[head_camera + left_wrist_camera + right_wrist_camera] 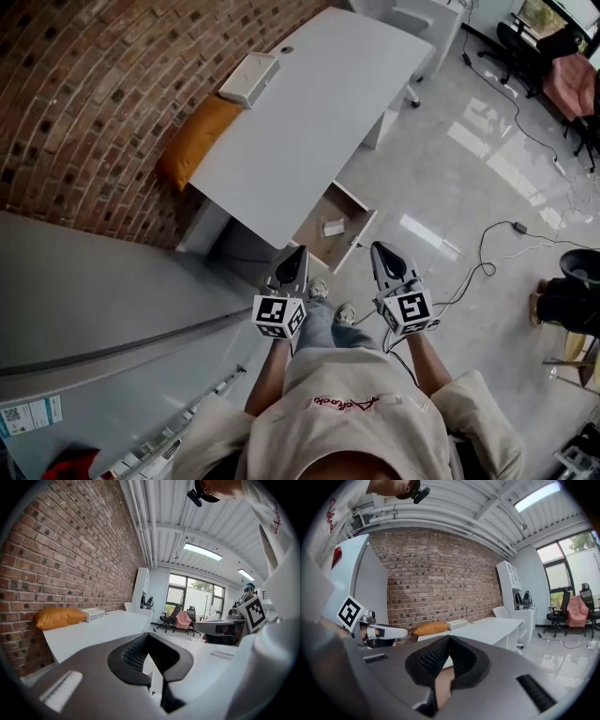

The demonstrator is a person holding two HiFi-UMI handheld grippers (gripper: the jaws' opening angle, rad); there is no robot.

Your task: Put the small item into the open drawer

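Observation:
In the head view the white desk [319,103] has its drawer [359,236] pulled out over the floor. A small white item [334,227] lies inside it. Both grippers are held side by side at chest height, short of the drawer and pointing toward it. My left gripper [292,255] is shut with nothing in it; in its own view the left gripper [150,641] shows its jaws meeting. My right gripper [382,251] is shut and empty too, as the right gripper [449,640] shows in its own view. The left gripper's body [377,632] appears in the right gripper view.
An orange cushion [197,139] and a white box [249,78] lie on the desk by the brick wall. A grey cabinet top [94,300] stands at my left. A cable [497,234] trails over the shiny floor at right. Office chairs [572,80] stand far right.

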